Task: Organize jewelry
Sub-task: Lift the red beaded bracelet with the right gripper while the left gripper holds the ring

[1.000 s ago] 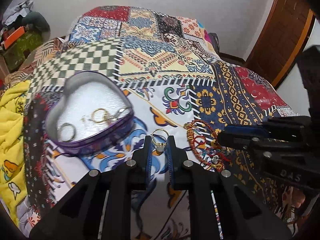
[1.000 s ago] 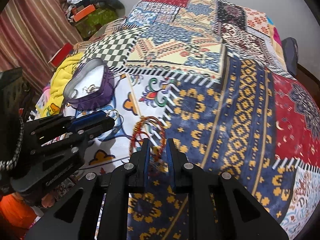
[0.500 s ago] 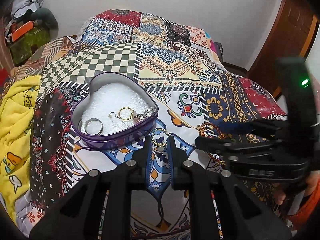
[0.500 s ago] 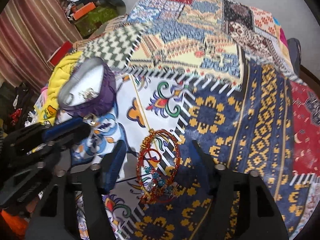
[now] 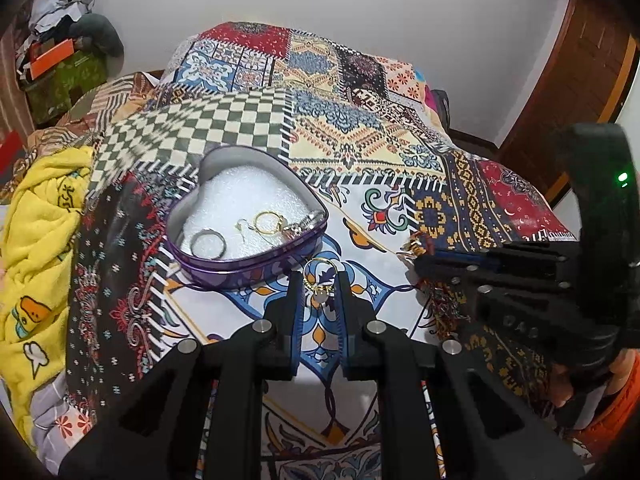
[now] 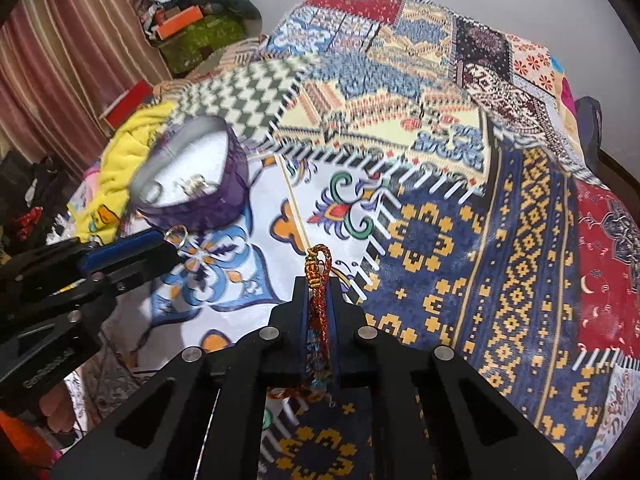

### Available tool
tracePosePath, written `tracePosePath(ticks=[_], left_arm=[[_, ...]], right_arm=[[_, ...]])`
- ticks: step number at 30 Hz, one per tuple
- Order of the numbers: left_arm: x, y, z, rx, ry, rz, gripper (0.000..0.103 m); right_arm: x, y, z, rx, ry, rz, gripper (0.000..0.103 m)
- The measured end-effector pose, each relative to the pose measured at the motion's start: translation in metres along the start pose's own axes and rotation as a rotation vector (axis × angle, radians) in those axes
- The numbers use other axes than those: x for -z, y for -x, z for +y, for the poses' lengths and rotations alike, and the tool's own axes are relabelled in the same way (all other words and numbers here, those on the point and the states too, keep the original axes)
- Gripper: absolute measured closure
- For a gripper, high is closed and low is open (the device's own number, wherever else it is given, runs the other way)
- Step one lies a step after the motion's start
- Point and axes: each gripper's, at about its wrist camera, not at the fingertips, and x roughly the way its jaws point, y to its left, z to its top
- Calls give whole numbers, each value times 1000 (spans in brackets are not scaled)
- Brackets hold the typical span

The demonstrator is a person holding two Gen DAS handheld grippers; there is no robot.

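My left gripper [image 5: 319,280] is shut on a gold ring [image 5: 319,276], held just in front of the purple heart-shaped tin [image 5: 224,270]. The tin holds a silver ring [image 5: 208,243], a gold hoop [image 5: 269,223] and a small earring on white foam. My right gripper [image 6: 319,285] is shut on a red and gold braided bracelet [image 6: 317,270], lifted off the patchwork bedspread [image 6: 440,184]. The right gripper also shows in the left wrist view [image 5: 424,260], to the right of the tin. The tin shows in the right wrist view [image 6: 224,204] at the left.
A yellow blanket [image 5: 36,240] lies left of the tin. A cluttered green stand [image 5: 68,76] is at the far left by the wall. A wooden door [image 5: 580,80] is at the right. The left gripper shows in the right wrist view [image 6: 168,250].
The right gripper opened around the red bracelet, then closed on it and lifted it. The left gripper, still holding the gold ring, moved nearer the tin.
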Motion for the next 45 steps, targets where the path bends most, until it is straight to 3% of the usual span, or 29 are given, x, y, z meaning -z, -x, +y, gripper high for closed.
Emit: tracePosePath(ticks=[10,15,21,34,45], left_arm=[[-9,32,0,8,21,-63,90],[-9,45,0,9,22,-83,90],[-4,53,2,3,12,-89,90],[5,29,10,11,35,-33,90],[6,6,21,12,58,2,90]], right_arm=[[-13,65,6,-3,4,-141,96],[-13,75,10,16,10,-169,96],[-4,66,2,-2,-18,-117,96],[19,-2,2,-75,-75,101,92],[11,-17,-15,-110,-170,97,91]])
